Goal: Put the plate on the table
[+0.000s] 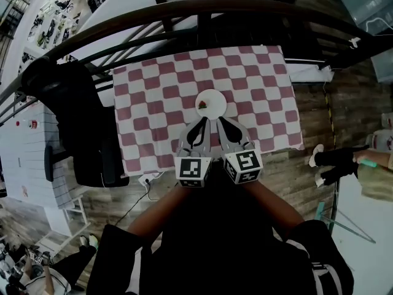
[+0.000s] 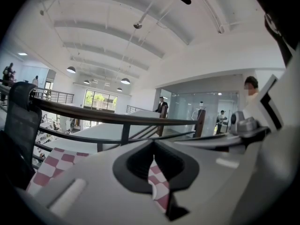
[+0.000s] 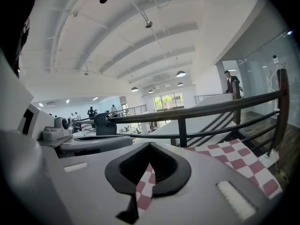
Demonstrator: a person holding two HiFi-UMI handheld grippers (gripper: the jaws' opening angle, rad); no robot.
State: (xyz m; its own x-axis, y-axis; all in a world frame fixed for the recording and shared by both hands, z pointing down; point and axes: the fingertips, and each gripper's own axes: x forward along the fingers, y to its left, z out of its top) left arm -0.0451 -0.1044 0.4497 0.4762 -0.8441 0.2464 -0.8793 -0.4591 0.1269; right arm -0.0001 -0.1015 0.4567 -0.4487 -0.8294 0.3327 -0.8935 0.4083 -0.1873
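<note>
Over the table point(image 1: 258, 91) near edge you hold left gripper point(image 1: 201, 123) and right gripper point(image 1: 222, 123) side by side, tips forward, both pressed together, empty. Plate point(image 1: 216, 108) lies flat mid-table just past the tips; round, no long axis.

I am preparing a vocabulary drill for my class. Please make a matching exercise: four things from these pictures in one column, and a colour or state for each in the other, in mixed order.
1. plate
2. tablecloth
3. left hand-held gripper
4. railing

a. shut
b. dark
c. white
d. red and white checks

Pairs: 1-c; 2-d; 3-a; 4-b
</note>
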